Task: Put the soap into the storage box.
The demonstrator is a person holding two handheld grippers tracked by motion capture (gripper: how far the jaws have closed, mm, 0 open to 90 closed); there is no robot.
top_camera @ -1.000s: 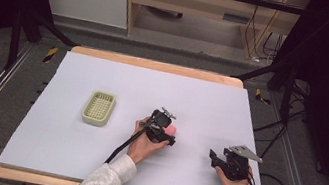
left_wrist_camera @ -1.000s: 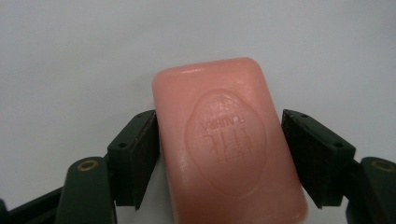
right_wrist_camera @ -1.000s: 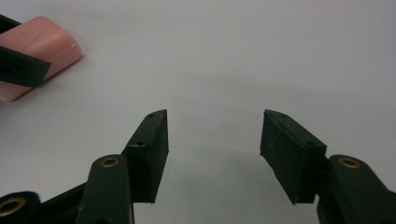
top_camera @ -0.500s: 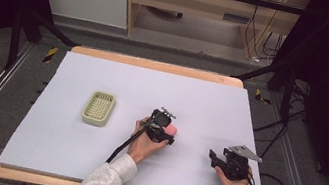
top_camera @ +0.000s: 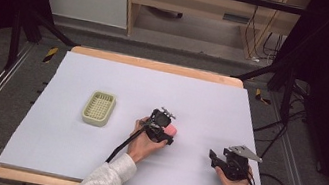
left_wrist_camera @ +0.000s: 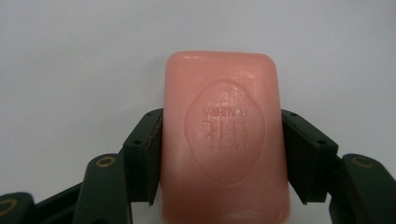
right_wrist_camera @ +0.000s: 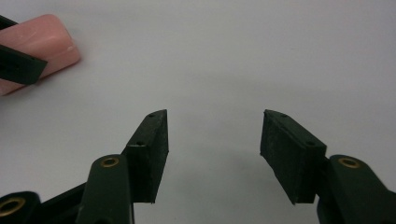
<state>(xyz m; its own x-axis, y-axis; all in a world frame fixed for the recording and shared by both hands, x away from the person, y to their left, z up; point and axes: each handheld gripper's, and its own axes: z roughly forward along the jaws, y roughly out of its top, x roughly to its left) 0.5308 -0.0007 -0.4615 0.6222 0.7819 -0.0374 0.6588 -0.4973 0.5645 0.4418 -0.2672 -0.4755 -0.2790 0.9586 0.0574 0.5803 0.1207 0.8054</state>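
Observation:
A pink soap bar (top_camera: 172, 130) lies on the white table top (top_camera: 65, 157) near its middle. My left gripper (top_camera: 167, 133) is shut on it. In the left gripper view both pads (left_wrist_camera: 149, 154) press the long sides of the soap bar (left_wrist_camera: 224, 140), whose embossed stamp faces up. The jaws have just been closing onto it. My right gripper (top_camera: 215, 159) rests low at the front right and points left, its jaws apart with nothing between them (right_wrist_camera: 214, 140). The right gripper view has the soap bar (right_wrist_camera: 44, 39) at its far left.
A pale green slotted soap dish (top_camera: 98, 108) sits on the table to the left of the soap. Cables trail from both grippers toward the front edge. A wooden shelf unit (top_camera: 193, 1) and dark stand legs lie beyond the table.

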